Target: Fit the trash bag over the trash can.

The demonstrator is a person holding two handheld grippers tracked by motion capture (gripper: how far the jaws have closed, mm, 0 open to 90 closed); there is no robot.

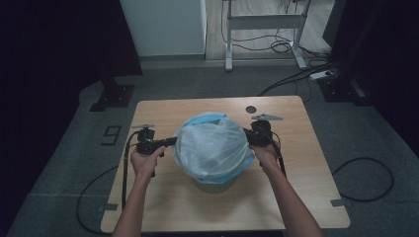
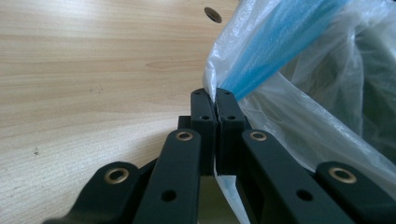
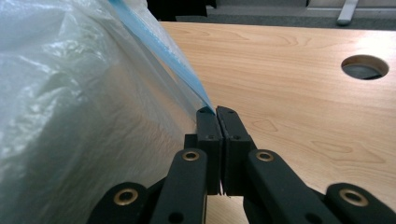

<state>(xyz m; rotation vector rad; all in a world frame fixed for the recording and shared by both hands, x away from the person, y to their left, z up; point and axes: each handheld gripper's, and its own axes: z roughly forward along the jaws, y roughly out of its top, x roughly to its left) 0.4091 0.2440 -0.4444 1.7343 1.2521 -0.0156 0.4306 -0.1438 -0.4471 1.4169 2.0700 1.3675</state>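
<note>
The thin translucent plastic bag with a blue rim (image 1: pixel 211 145) sits mid-counter (image 1: pixel 163 197) over a round bin (image 1: pixel 213 185), its opposite edges pinched by the clenched left hand-held gripper (image 2: pixel 215 97) and right hand-held gripper (image 3: pixel 216 112), likely to stretch the opening over the bin's rim.

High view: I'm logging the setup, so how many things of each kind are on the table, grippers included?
Grippers: 2, the left gripper and the right gripper, each shut on the plastic bag's rim
Plastic bag: 1, translucent with a blue edge
Bin under the bag: 1
Total: 4
</note>
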